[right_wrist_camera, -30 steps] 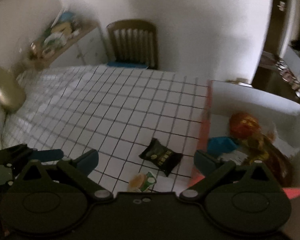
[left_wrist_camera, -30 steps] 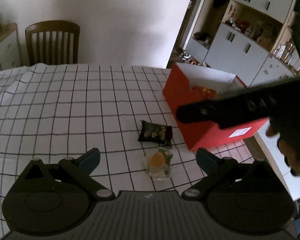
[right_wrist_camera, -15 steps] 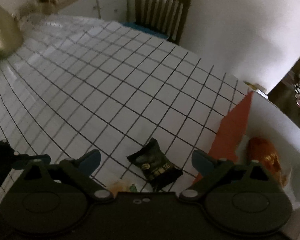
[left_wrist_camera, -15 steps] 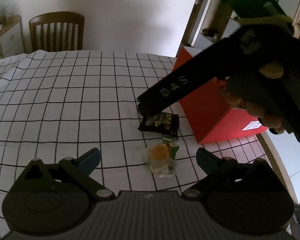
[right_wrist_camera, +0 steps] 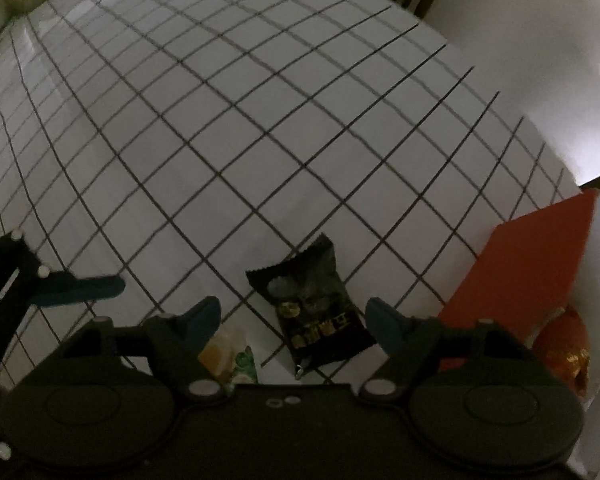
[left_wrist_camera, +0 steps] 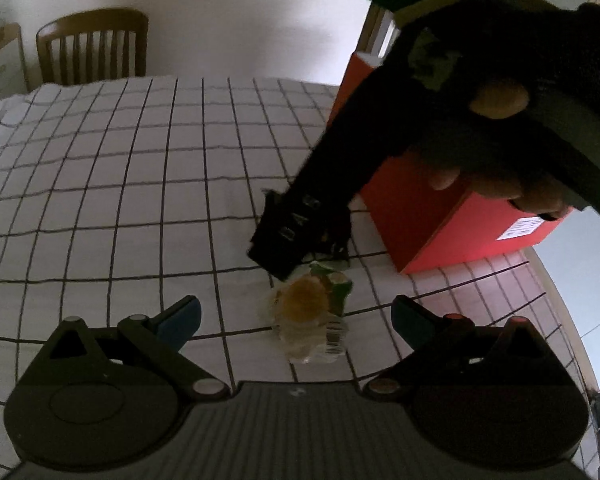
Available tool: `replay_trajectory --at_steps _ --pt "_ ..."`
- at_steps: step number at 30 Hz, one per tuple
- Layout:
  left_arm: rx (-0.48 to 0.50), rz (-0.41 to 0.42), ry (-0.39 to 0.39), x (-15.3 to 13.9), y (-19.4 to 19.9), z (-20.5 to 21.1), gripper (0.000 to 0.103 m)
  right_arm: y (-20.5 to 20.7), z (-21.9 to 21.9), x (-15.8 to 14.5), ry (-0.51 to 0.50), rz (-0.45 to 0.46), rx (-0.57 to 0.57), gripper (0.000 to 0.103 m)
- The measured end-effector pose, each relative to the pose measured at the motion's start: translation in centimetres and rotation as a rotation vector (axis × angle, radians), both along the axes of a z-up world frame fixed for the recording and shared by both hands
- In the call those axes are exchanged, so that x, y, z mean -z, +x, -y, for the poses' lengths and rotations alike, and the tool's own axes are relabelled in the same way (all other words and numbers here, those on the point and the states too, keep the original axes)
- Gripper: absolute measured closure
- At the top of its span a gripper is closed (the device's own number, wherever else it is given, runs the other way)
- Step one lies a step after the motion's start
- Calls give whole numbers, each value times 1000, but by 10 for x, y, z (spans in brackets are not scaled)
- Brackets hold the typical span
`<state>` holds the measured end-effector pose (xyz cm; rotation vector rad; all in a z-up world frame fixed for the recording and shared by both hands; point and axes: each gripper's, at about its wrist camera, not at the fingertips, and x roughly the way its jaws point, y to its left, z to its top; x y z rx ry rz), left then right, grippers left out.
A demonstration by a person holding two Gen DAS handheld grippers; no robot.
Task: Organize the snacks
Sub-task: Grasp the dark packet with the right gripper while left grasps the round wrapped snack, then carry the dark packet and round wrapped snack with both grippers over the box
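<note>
Lying flat on the white tablecloth with thin black grid lines [right_wrist_camera: 228,128]: a small black foil snack packet with gold print [right_wrist_camera: 314,308], one short end toward the camera, close beside the near corner of the open red cardboard box [right_wrist_camera: 528,276]. Straddling that packet from above: the right gripper [right_wrist_camera: 294,320], pointing steeply downward, its blue-tipped jaws having just been closing and now standing partly open on either side of the packet, neither pad pressing on it and nothing gripped. Showing in the left wrist view as a dark block lowered over the same packet, hiding most of it, with the person's hand [left_wrist_camera: 500,148] wrapped round its handle above the box. Resting just in front of the black packet, nearly touching it: a clear plastic-wrapped snack with an orange centre and a green label [left_wrist_camera: 312,312]. Hovering above and short of this clear snack: the left gripper [left_wrist_camera: 296,314], jaws spread wide, pads apart from the wrapper, holding nothing. Sitting inside the red box, against its white inner wall: an orange foil-wrapped snack [right_wrist_camera: 568,350]. Standing at the far edge of the table: a brown wooden slat-back chair [left_wrist_camera: 94,46].
</note>
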<state>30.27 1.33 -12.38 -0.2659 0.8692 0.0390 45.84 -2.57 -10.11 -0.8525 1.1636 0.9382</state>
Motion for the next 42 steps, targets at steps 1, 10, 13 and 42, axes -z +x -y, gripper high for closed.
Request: replay_trajectory --at_steps 1,10,13,42 --pt "-3 -6 -5 3 2 -2 1 0 -1 3 -15 4 -8 25" --pt "61 -12 -7 16 11 7 24 7 0 20 -58 3 1 40" --pt "73 -25 -1 19 16 12 33 9 0 21 -49 -5 10 43" --pt "-113 -78 -117 17 -28 -45 54 -25 39 -6 165 62 287 69"
